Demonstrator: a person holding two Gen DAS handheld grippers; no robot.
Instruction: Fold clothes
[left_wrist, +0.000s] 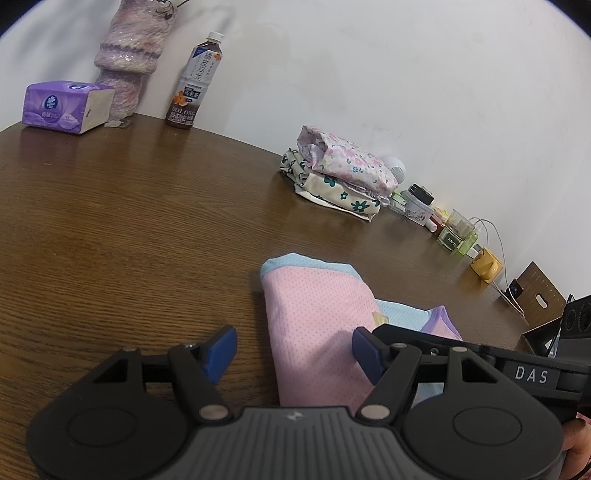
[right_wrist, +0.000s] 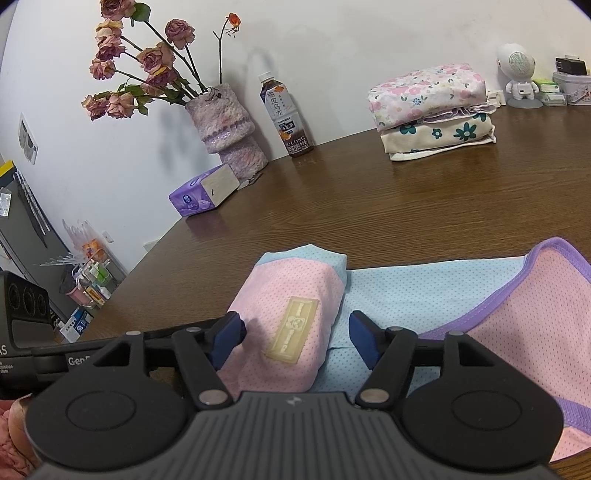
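Mesh garment (right_wrist: 291, 325), seemingly rolled, on woodgrain table (right_wrist: 369, 206).

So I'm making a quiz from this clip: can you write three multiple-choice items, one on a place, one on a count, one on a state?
1. Where is the oolong tea bottle?
A. on the folded stack
B. by the wall, beside the purple vase
C. on the pink garment

2. How many folded floral garments are stacked?
A. two
B. four
C. none

3. How is the right gripper?
A. shut on the bottle
B. shut on the tissue pack
C. open, astride the pink-and-blue garment

Key: B, the bottle stands next to the vase; A, two folded pieces show; C, the jaws are spread apart.
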